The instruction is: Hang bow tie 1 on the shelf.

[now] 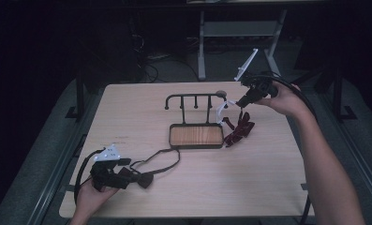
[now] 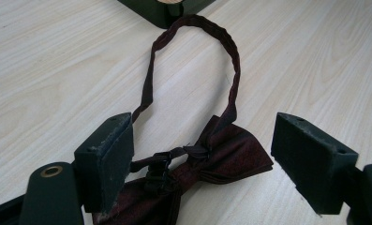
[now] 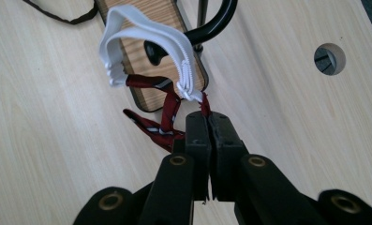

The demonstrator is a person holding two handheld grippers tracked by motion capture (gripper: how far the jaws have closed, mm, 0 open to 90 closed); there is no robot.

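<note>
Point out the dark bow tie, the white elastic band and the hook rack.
dark bow tie (image 2: 230,152), left gripper view, on the right wing of the bow.
white elastic band (image 3: 141,30), right gripper view, on the top of its loop.
hook rack (image 1: 195,95), high view, on its top bar.

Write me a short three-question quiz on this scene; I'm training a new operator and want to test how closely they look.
1. True or false: the right gripper has its fingers shut on the striped red bow tie.
2. Which end of the black rack does the white elastic band loop over in the high view: A) the left end, B) a middle peg, C) the right end?
3. Fill in: the dark bow tie lies flat on the ______, between the open fingers of the left gripper.

Key: 1 true; 2 C; 3 table.
</note>
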